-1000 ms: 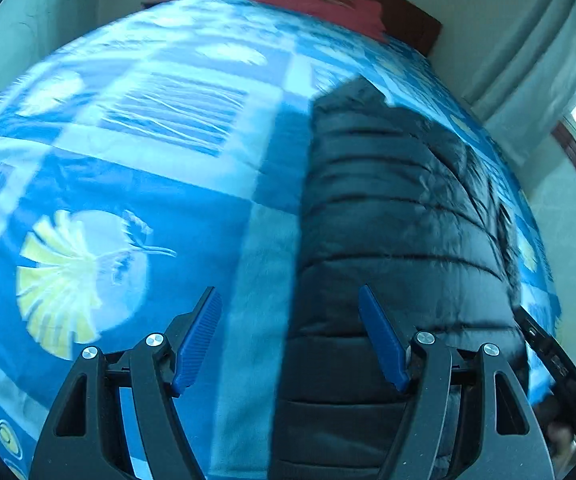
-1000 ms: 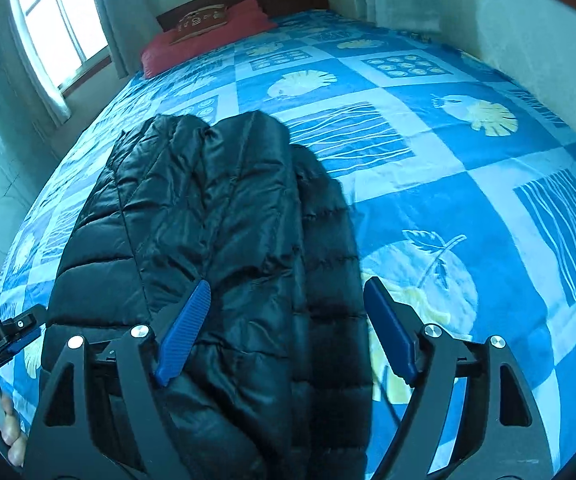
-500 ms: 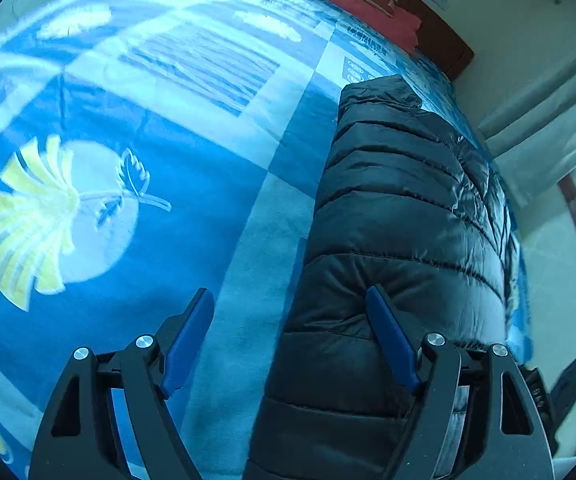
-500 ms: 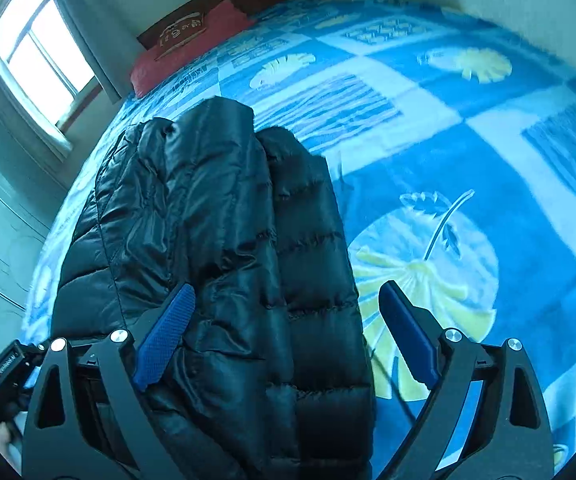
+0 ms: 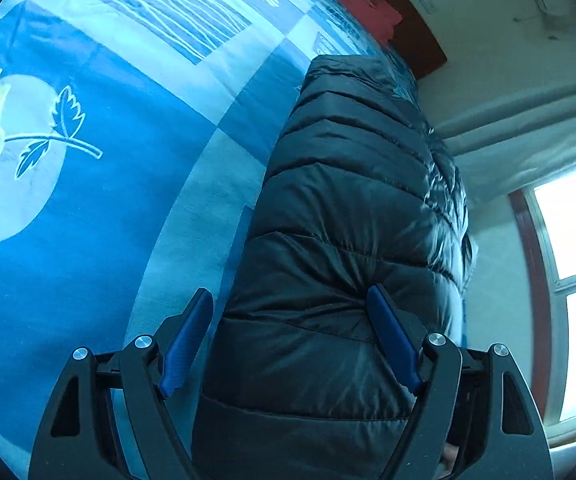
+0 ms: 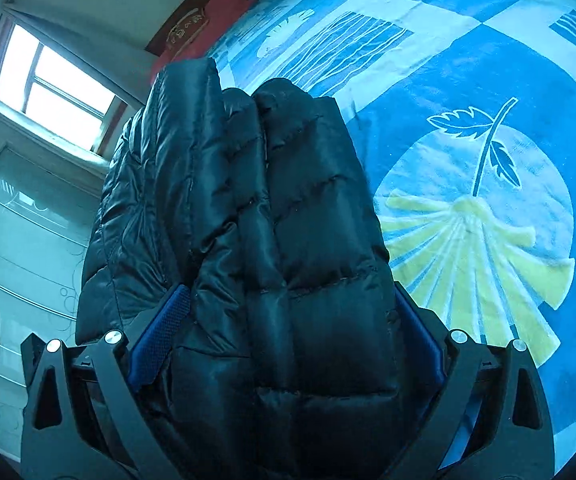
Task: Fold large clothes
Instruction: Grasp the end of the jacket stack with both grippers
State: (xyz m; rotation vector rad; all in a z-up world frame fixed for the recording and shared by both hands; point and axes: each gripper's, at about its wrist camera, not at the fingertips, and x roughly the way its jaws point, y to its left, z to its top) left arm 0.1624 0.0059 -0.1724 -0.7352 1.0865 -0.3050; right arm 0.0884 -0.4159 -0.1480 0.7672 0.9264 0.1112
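Between the wide-open right gripper (image 6: 288, 312) jaws, lately spreading, bulges a black quilted puffer jacket (image 6: 248, 220), folded lengthwise, glossy, stitched in bands; the left gripper (image 5: 291, 320), also parted, straddles its edge on the blue patterned bedspread (image 5: 88, 200).

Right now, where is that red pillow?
The red pillow lies at the far head of the bed against the dark wooden headboard, beyond the black puffer jacket; in the right wrist view it sits beside the window.
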